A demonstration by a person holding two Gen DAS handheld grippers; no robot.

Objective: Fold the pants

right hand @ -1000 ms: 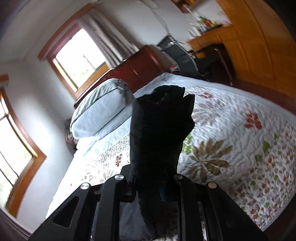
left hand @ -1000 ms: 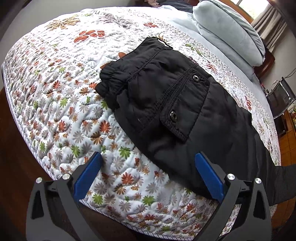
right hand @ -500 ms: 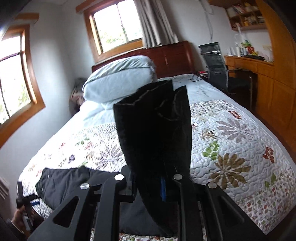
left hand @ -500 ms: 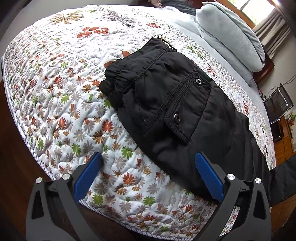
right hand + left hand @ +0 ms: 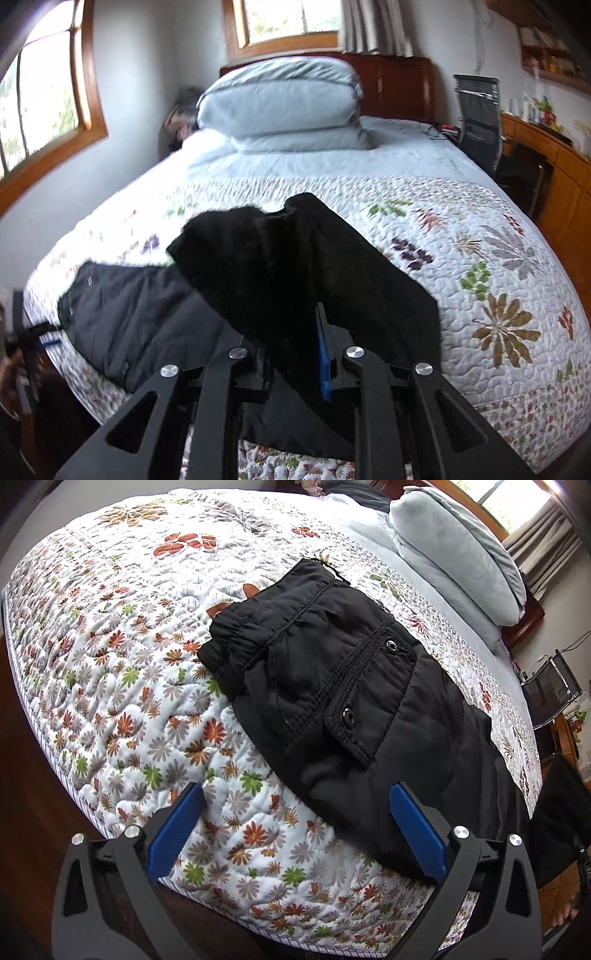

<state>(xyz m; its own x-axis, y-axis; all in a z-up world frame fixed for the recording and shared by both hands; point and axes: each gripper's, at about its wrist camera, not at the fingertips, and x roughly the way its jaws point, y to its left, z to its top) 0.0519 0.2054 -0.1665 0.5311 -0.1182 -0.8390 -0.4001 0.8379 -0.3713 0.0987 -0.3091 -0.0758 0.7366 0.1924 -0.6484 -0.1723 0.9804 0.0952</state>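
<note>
item: black pants [image 5: 332, 686] — we find them laid across a floral quilt [image 5: 122, 664] on the bed, elastic waistband toward 10 o'clock in the left wrist view, legs running off toward 4 o'clock. a flapped back pocket [image 5: 369, 701] faces up, with two metal snaps, one near 1 o'clock of the flap and one near 7 o'clock.

left gripper [image 5: 295, 830]: blue pads spread wide, nothing between them. we see it held above the quilt's near edge; the right pad overlaps the pants' lower hem side in the view, though we cannot tell whether it touches.

right gripper [image 5: 293, 354]: jaws drawn close together on the leg end of the pants [image 5: 295, 266]. the clamped cloth rises out of the fingers toward 12 o'clock and flops over toward 10 o'clock, above the rest of the garment, which lies flat at 9 o'clock in this view.

other stock: a folded pale blue duvet [image 5: 284, 103] stacked at the head of the bed, 12 o'clock; a dark wooden headboard [image 5: 399, 88] behind it; a mesh office chair [image 5: 480, 114] at 2 o'clock — beside a wooden desk [image 5: 546, 155].
</note>
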